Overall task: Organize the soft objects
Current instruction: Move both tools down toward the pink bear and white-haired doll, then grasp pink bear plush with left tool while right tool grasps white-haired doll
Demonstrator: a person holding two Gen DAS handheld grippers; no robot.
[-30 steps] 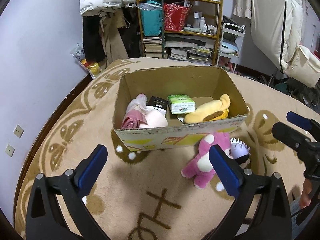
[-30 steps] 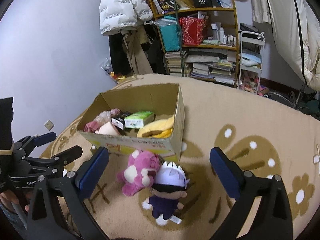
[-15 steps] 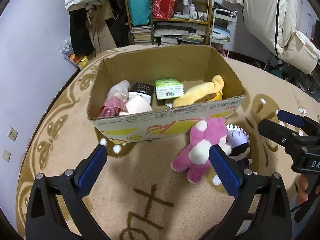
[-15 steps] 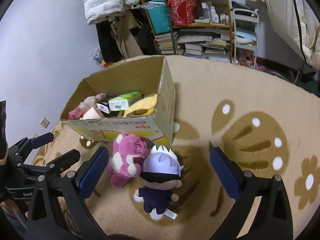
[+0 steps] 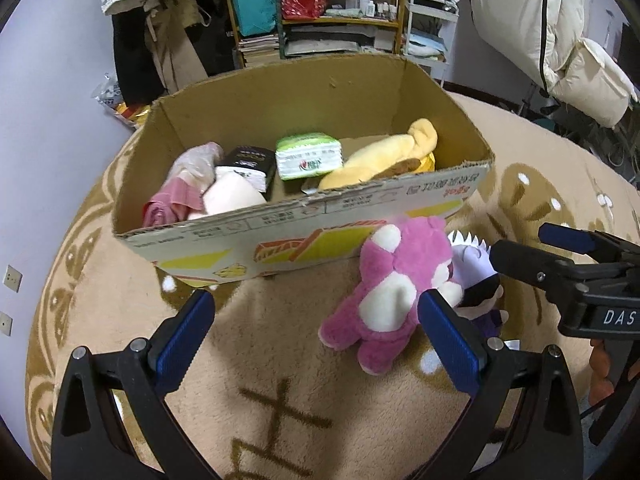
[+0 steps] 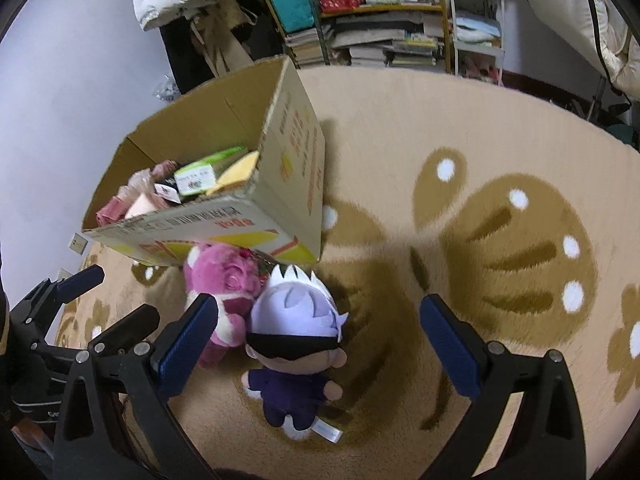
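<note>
A pink plush bear (image 5: 394, 282) lies on the rug against the front of an open cardboard box (image 5: 280, 236). Beside it lies a doll with white spiky hair and a black blindfold (image 6: 296, 332). The box holds a yellow plush (image 5: 384, 154), a green tissue pack (image 5: 308, 156), a black packet and pinkish soft items. My left gripper (image 5: 316, 340) hangs open just left of the bear. My right gripper (image 6: 320, 344) is open above the doll, which lies between its fingers; it also shows at the right of the left wrist view (image 5: 560, 256).
A beige rug (image 6: 500, 220) with brown patterns covers the floor. Behind the box stand a shelf (image 5: 320, 12) of books and bags, hanging coats and a white cart. A wall with sockets runs along the left.
Both grippers have come down and closer to the two toys and the box. The right gripper now straddles the doll. Both stay open.
</note>
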